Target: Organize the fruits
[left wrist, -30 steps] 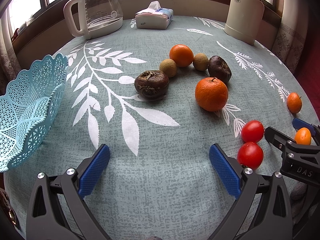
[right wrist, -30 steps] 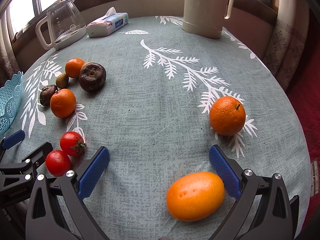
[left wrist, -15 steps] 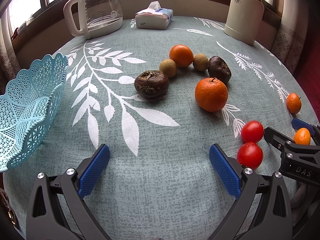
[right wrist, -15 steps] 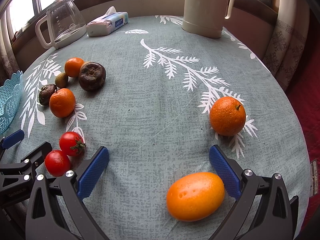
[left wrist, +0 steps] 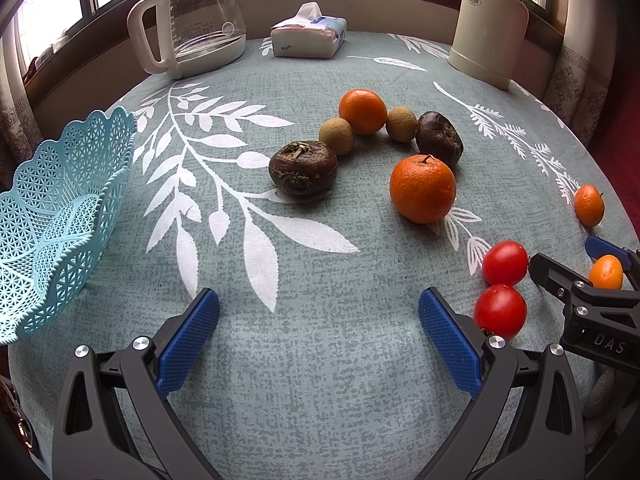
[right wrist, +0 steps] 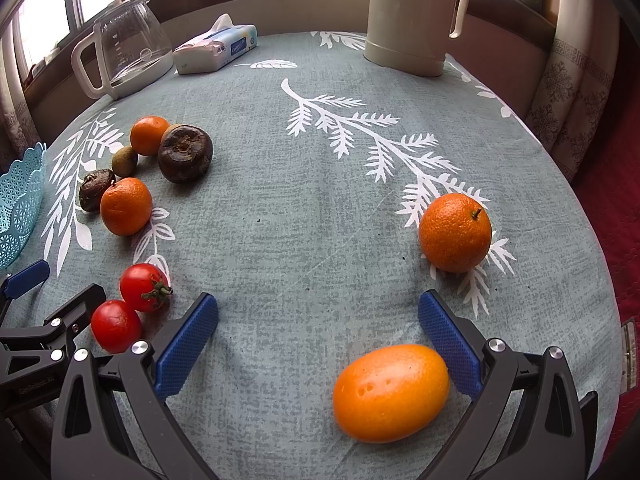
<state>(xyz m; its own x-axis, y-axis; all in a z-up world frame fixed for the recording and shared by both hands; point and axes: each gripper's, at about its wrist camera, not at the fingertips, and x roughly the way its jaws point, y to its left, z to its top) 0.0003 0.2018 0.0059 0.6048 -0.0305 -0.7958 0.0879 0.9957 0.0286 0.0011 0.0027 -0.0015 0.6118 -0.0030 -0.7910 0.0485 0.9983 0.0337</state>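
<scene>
My left gripper (left wrist: 319, 330) is open over bare cloth near the table's front. Ahead of it lie a dark brown fruit (left wrist: 302, 169), two small brown fruits (left wrist: 336, 136), two oranges (left wrist: 423, 188) and a second dark fruit (left wrist: 439, 138). Two red tomatoes (left wrist: 500, 311) sit just right of its right finger. A light blue lattice basket (left wrist: 52, 216) stands at the far left. My right gripper (right wrist: 318, 330) is open, with an oval orange kumquat (right wrist: 391, 392) lying between its fingers, close to the right pad. A round orange (right wrist: 455, 232) rests ahead to its right.
A glass carafe (left wrist: 196, 20), a tissue pack (left wrist: 308, 38) and a cream thermos jug (left wrist: 490, 24) stand along the back edge. The round table's edge drops off close on the right, by a curtain (right wrist: 568, 92). The other gripper's black frame (left wrist: 592, 312) shows at the right.
Almost nothing has moved; the left wrist view has shifted very slightly, so the basket appears a little further in. Both grippers stay open.
</scene>
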